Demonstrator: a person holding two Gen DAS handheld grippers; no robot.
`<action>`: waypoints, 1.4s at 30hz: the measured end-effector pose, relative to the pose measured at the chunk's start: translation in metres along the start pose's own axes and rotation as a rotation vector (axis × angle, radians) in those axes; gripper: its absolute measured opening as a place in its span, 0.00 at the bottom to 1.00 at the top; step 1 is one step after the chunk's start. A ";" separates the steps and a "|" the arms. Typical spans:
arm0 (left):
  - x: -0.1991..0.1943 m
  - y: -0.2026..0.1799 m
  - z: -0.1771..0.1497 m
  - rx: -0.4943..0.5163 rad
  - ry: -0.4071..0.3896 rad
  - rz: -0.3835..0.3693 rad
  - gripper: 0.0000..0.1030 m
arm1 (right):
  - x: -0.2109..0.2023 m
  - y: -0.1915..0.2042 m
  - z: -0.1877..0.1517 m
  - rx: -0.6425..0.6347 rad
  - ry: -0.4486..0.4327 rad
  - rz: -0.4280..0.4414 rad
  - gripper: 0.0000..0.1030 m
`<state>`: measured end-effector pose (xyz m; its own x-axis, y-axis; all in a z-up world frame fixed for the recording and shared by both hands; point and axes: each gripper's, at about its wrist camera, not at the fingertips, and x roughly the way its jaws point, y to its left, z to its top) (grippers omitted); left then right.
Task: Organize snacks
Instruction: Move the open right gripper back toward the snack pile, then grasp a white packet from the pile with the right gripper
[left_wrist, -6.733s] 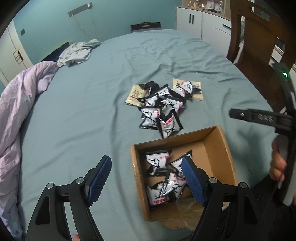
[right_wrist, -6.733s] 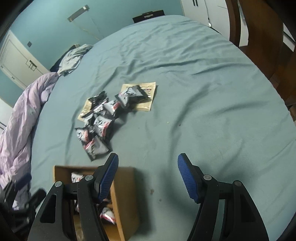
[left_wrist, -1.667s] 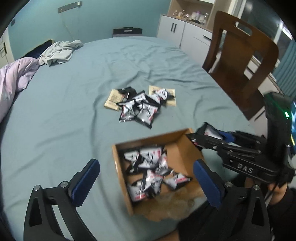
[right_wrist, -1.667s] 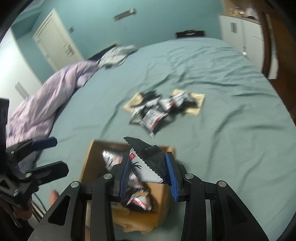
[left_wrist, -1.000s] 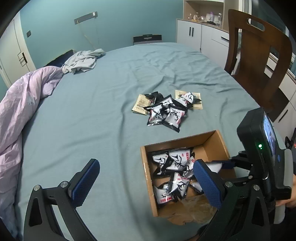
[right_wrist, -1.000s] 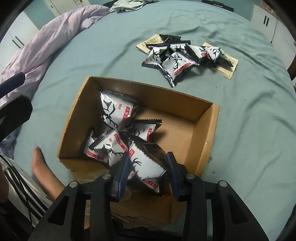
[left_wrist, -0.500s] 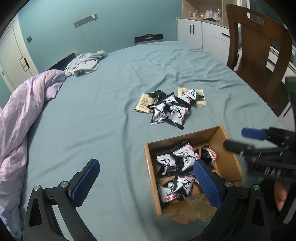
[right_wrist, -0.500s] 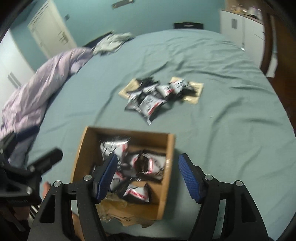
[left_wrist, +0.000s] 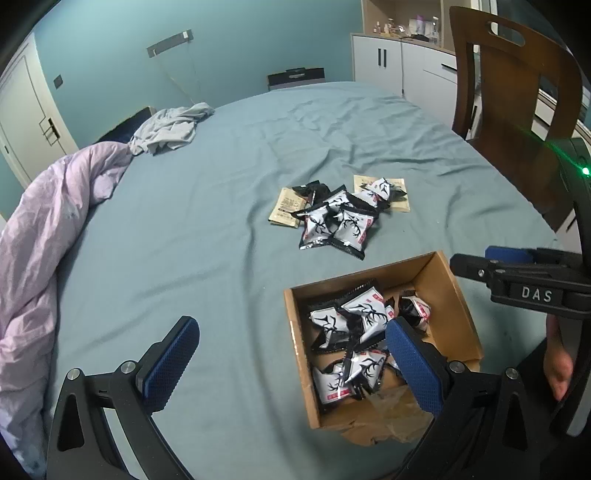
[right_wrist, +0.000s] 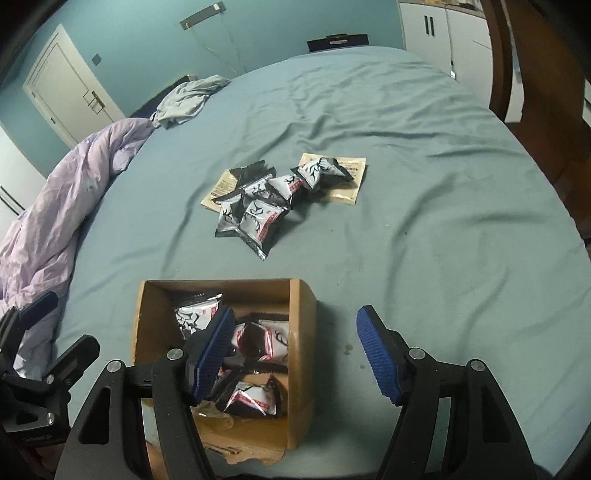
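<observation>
A brown cardboard box (left_wrist: 295, 332) (right_wrist: 303, 332) lies on the blue-grey bed sheet and holds several black-and-white snack packets (left_wrist: 354, 325) (right_wrist: 258, 339). Further back, a loose pile of the same packets (left_wrist: 336, 225) (right_wrist: 266, 206) lies on the sheet. My left gripper (left_wrist: 291, 363) hovers open and empty over the box's left edge; its tips also show as the left gripper (right_wrist: 55, 328) in the right wrist view. My right gripper (right_wrist: 295, 354) is open over the box's right wall with no packet between its pads. From the left wrist it appears as the right gripper (left_wrist: 517, 273) beside the box.
Two flat tan sachets (left_wrist: 284, 210) (right_wrist: 347, 177) lie under the pile. A lilac duvet (left_wrist: 44, 236) covers the bed's left side, with a grey garment (left_wrist: 170, 125) behind it. A wooden chair (left_wrist: 509, 92) and white cabinets (left_wrist: 399, 62) stand to the right.
My right gripper let go of a packet into the box, opened its jaws, then rose and drew back to the box's right side. The left gripper stayed where it was.
</observation>
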<state>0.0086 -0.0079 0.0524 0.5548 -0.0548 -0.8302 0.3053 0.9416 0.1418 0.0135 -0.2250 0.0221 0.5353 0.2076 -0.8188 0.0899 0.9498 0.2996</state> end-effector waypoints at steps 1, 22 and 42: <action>-0.002 -0.001 0.001 0.007 -0.008 0.005 1.00 | 0.000 0.001 0.003 -0.007 -0.007 -0.006 0.66; 0.008 -0.031 0.005 0.110 0.010 -0.007 1.00 | 0.052 -0.043 0.064 0.117 0.031 -0.082 0.66; 0.015 -0.021 0.008 0.049 0.050 -0.100 1.00 | 0.149 -0.042 0.131 0.127 0.085 -0.079 0.66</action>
<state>0.0168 -0.0312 0.0414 0.4810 -0.1298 -0.8671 0.3954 0.9148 0.0823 0.1995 -0.2648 -0.0480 0.4499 0.1572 -0.8791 0.2374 0.9279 0.2875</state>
